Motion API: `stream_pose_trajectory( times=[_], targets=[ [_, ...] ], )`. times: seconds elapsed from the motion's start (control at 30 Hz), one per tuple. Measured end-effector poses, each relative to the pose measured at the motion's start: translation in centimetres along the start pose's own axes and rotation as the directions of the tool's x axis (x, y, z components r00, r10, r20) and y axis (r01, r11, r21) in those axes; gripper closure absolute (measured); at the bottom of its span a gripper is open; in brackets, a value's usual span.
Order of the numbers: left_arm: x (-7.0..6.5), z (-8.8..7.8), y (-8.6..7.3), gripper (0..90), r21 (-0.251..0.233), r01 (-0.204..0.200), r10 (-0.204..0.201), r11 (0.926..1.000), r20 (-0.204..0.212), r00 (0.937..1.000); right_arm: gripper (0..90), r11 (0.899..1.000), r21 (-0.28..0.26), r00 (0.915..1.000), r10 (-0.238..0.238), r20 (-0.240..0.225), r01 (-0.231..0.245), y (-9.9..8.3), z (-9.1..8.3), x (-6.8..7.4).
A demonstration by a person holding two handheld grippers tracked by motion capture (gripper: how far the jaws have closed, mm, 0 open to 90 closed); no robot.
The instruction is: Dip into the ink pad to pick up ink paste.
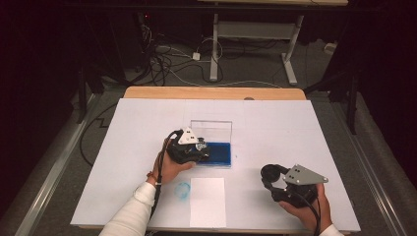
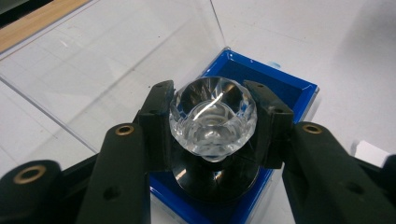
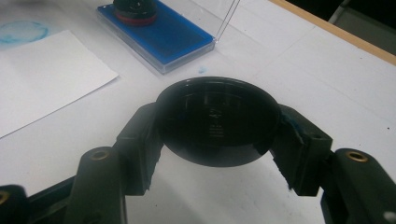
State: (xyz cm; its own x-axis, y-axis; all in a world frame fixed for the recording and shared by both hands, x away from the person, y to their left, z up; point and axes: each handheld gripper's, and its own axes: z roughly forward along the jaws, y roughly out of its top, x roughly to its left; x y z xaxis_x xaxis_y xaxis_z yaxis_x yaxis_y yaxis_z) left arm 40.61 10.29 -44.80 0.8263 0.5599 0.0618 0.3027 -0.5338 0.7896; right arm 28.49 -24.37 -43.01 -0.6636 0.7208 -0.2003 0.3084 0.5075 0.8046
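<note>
On the white table [image 1: 275, 123], the left gripper [image 2: 212, 135], its jaws clamped on a clear faceted crystal stamp knob [image 2: 213, 119], sits over the blue ink pad [image 1: 219, 153], while at four o'clock the right gripper [image 3: 217, 140] pinches a round black cap [image 3: 217, 122].

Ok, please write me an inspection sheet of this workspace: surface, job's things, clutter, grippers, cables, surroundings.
Surface: white board on a wooden table.
Job's things: clear faceted stamp held over the blue ink pad, clear lid upright; black round cap; white paper sheet.
Clutter: blue ring print on the board.
Grippers: left gripper shut on the stamp; right gripper shut on the cap.
Cables: one trails from each gripper; more on the floor.
Surroundings: dark room, white desk frame.
</note>
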Motion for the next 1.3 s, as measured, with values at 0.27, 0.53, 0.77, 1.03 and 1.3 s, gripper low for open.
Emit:
stream_pose_trajectory(
  times=[0.27, 0.53, 0.77, 1.03, 1.3],
  targets=[
    [-0.1, 0.0, 0.3, 54.5, 0.017, -0.009, 0.009, 0.9998, -0.007, 0.9999, 38.5, 1.000, 0.000, 0.9998, -0.014, -0.014, 0.014, 0.1, 0.0, 0.2],
    [0.2, -0.2, 1.7, 54.6, 0.032, 0.015, -0.016, 0.9994, 0.006, 0.9999, 38.5, 1.000, -0.004, 0.9998, -0.013, -0.016, 0.013, 0.1, -0.1, 0.2],
    [0.2, -0.9, 3.1, 54.5, 0.022, -0.010, 0.009, 0.9997, 0.014, 0.9999, 38.5, 1.000, -0.009, 0.9997, -0.013, -0.023, 0.013, 0.1, -0.2, 0.2],
    [0.3, -1.5, 3.8, 54.5, 0.007, -0.028, 0.028, 0.9996, 0.015, 0.9995, 38.5, 1.000, -0.019, 0.9994, -0.021, -0.029, 0.020, 0.3, -0.3, 0.4],
    [-0.4, -2.1, 5.0, 54.5, -0.020, -0.060, 0.060, 0.9980, 0.017, 0.9981, 38.5, 1.000, -0.023, 0.9995, -0.013, -0.030, 0.013, 0.3, -0.4, 0.4]
  ],
)
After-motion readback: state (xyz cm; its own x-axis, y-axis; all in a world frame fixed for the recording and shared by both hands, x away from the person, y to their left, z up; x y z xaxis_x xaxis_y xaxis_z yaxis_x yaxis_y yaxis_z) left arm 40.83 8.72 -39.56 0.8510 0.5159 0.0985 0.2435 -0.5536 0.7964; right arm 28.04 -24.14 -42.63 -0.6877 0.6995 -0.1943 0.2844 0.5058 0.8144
